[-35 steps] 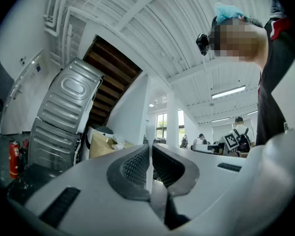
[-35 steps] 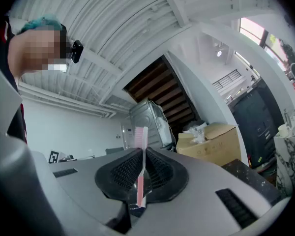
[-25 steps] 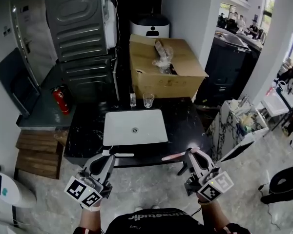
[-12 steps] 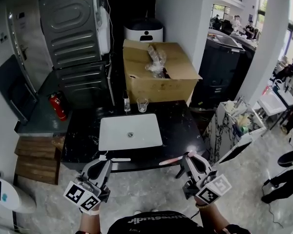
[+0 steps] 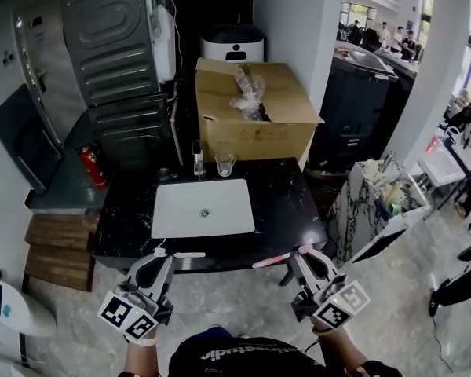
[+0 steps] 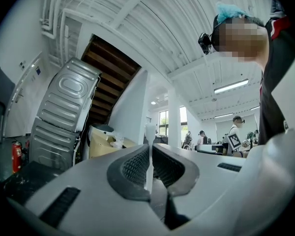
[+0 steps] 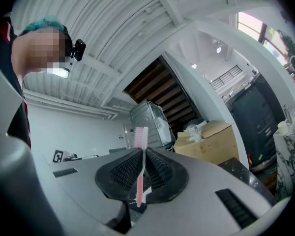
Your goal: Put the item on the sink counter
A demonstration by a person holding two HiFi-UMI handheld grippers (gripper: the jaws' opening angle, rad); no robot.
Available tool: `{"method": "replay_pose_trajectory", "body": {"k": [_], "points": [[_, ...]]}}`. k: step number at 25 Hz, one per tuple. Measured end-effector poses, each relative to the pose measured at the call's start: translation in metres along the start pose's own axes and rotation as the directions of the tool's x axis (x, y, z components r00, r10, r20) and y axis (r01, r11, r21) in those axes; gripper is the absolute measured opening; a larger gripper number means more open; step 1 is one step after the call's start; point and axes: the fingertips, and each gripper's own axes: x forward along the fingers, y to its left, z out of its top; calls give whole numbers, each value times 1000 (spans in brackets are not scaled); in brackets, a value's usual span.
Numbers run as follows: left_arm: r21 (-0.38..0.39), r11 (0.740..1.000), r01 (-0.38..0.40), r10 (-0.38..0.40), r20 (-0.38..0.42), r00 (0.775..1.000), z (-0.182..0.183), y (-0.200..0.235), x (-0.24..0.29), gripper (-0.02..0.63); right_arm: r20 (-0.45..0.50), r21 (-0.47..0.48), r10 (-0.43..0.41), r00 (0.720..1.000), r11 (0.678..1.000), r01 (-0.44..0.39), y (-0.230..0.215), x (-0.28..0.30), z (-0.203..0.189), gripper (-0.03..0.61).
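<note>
One big grey metal appliance (image 5: pixel 110 38) stands tilted at the back left, and beside it an open cardboard box (image 5: pixel 259 124) with crumpled clear plastic on top sits behind the black bench (image 5: pixel 290 203). Set into the bench is a white rectangular sink (image 5: pixel 228 218) with a small drain in the middle. On the lower grey surface to the left of the bench stands a red fire extinguisher (image 5: pixel 93 166). At the back edge of the bench, just behind the sink, a clear glass (image 5: pixel 224 163) stands upright with a small clear bottle (image 5: pixel 198 162) just beside it on its left. Nearest the person, over the pale stone floor (image 5: pixel 235 305), the left tongs (image 5: pixel 161 254) and the right tongs (image 5: pixel 298 251) are held side by side, well apart, both pointing at the bench's front edge. The left tongs are closed narrow on the handle of a white toothbrush (image 6: pixel 149 151), which sticks out sideways towards the middle. The right tongs are clamped on the handle of a pink toothbrush (image 7: pixel 140 166), its bristle head standing clear above the pads. Both toothbrushes are up in the air at the bench's near edge, neither lying on it.
</note>
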Motion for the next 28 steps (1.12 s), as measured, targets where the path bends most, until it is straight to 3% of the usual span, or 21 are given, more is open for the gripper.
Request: {"method": "replay_pose_trajectory", "body": {"k": [6,10,15,28], "points": [[3,1000,6,-6,5,1000,-3,14,25,28,-12,15,3,1000,1000,-2,-17,16,-3,51],[-13,1000,18,-18,11,1000,-12,40,54,28,31,16,85,996,996,-85,-4,65,26,51],[-25,999,39,-39,6,999,-22,90,97,28,4,30,-40,999,999,40,-66,98,-6,51],[-43,995,92,-91,9,996,-17,240,194,28,36,0,-83,996,997,83,-120,261,-9,51]]}}
